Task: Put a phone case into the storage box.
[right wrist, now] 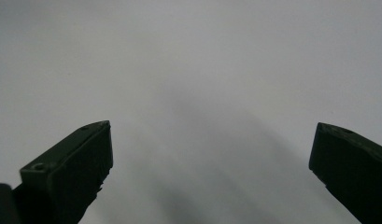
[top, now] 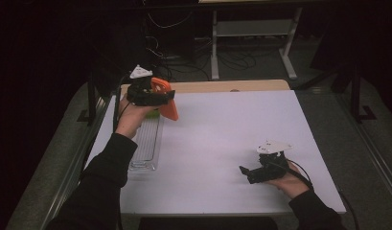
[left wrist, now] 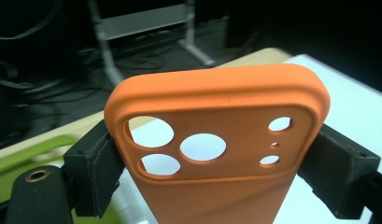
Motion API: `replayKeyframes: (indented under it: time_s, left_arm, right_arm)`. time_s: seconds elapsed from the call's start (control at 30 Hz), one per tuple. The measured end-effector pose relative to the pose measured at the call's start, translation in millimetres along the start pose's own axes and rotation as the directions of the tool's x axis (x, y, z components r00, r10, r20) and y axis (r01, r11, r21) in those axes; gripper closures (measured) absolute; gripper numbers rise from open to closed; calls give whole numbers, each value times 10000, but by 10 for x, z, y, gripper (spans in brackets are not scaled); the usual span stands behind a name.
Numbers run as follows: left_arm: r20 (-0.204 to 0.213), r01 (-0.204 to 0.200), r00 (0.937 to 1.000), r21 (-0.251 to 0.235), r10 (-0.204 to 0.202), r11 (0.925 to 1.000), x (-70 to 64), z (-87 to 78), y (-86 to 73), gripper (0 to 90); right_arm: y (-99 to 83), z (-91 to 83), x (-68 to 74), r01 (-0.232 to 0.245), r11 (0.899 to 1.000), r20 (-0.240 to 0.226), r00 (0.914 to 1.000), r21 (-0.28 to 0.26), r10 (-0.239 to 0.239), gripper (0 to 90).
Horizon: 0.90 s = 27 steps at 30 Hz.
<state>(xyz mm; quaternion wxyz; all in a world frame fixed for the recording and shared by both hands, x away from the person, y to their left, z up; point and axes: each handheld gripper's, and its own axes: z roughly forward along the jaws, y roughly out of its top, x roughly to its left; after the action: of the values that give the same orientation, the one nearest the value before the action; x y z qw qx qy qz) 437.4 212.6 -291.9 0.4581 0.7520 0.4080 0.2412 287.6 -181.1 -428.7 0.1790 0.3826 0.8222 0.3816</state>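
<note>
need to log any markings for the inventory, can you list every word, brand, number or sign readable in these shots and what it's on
None: no readable text in any view.
The orange phone case, clamped in the left gripper, shows bare camera cutouts and no logo or lettering.
The clear tray, the white table and the right gripper carry no visible marking either.

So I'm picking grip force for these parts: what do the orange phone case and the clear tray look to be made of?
Orange phone case: probably silicone or soft rubbery plastic; matte, with rounded moulded edges and clean camera cut-outs. The left claw is shut on its sides. Clear tray: seemingly rigid transparent plastic, glossy; the white table shows through it and its rim catches light.
</note>
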Motion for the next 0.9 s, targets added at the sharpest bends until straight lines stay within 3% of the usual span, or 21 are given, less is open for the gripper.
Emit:
replayKeyframes:
  time_s: [0.1, 0.23, 0.37, 0.6, 0.73, 0.8, 0.9]
  left_arm:
    - [-590, 123, 9982, 80, -118, 9999, 140, -38, -11, 144]
    - [-1301, 461, 9906, 284, -420, 9985, 317, -72, -56, 144]
    - [-2043, 700, 9773, 574, -569, 9959, 442, -62, -122, 143]
    - [-2750, 1002, 9588, 941, -709, 9905, 490, 43, -224, 141]
    - [-3165, 1239, 9449, 1079, -840, 9864, 479, 130, -280, 140]
    - [-3105, 1248, 9469, 1151, -836, 9855, 476, 172, -306, 140]
    - [-3265, 1315, 9416, 1304, -827, 9827, 457, 242, -343, 139]
  right_arm:
    - [-23, -28, -15, -61, 10000, 14, 10000, -3, 61, 0]
    - [-47, -54, -38, -256, 9997, 47, 9997, -6, 256, 0]
    - [-58, -68, -59, -176, 9998, 104, 9998, -8, 176, 0]
    - [-60, -76, -56, -362, 9993, 49, 9993, -38, 362, 0]
    - [-60, -71, -58, -333, 9994, 17, 9994, -32, 333, 0]
    - [-59, -70, -57, -313, 9995, -17, 9995, -36, 313, 0]
    - [-56, -69, -52, -343, 9994, -78, 9994, -35, 342, 0]
